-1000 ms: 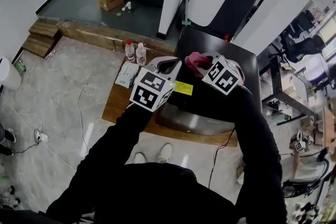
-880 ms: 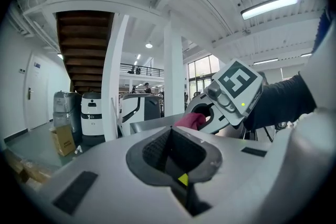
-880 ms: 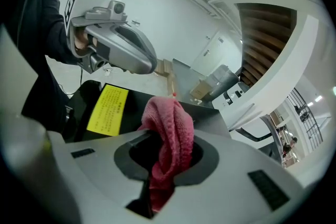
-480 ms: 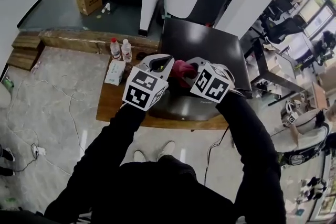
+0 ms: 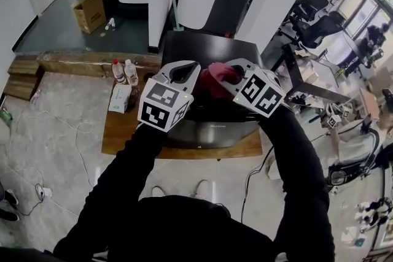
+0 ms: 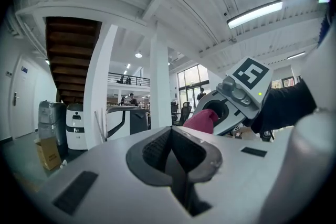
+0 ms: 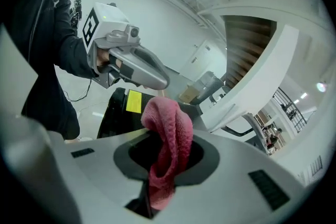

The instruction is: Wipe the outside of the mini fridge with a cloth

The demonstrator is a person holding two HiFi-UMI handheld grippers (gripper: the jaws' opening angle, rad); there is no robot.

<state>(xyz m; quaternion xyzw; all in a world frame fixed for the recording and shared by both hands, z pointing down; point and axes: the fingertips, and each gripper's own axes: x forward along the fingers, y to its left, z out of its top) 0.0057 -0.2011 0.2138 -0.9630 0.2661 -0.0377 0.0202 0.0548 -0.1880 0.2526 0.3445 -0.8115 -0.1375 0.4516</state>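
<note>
Mini fridge (image 5: 202, 46): a low black box with a glossy black top and a brushed-metal front, standing on a wooden platform (image 5: 120, 131), with a yellow label (image 7: 134, 101) near its front edge in the right gripper view. Cloth (image 5: 220, 78): pink-red nubbly terry, bunched into a thick fold, held over the fridge's front top edge; contact with the top not readable from any view. Right gripper (image 7: 160, 168) clamped on that cloth, one lobe rising out of the jaws and a tail drooping below them. Left gripper (image 6: 173, 152) just left of the cloth above the same front edge, jaws pressed together with nothing between them. Two clear bottles (image 5: 129, 72) and a tissue pack (image 5: 118, 98) on the platform left of the fridge; a cardboard box (image 5: 89, 12) on the floor well behind the fridge and to its left. Against half a second ago: both grippers still paired over the fridge's front edge, cloth still in the right one. A second ago the yellow label open to the head view beside the left gripper; now out of sight there.
</note>
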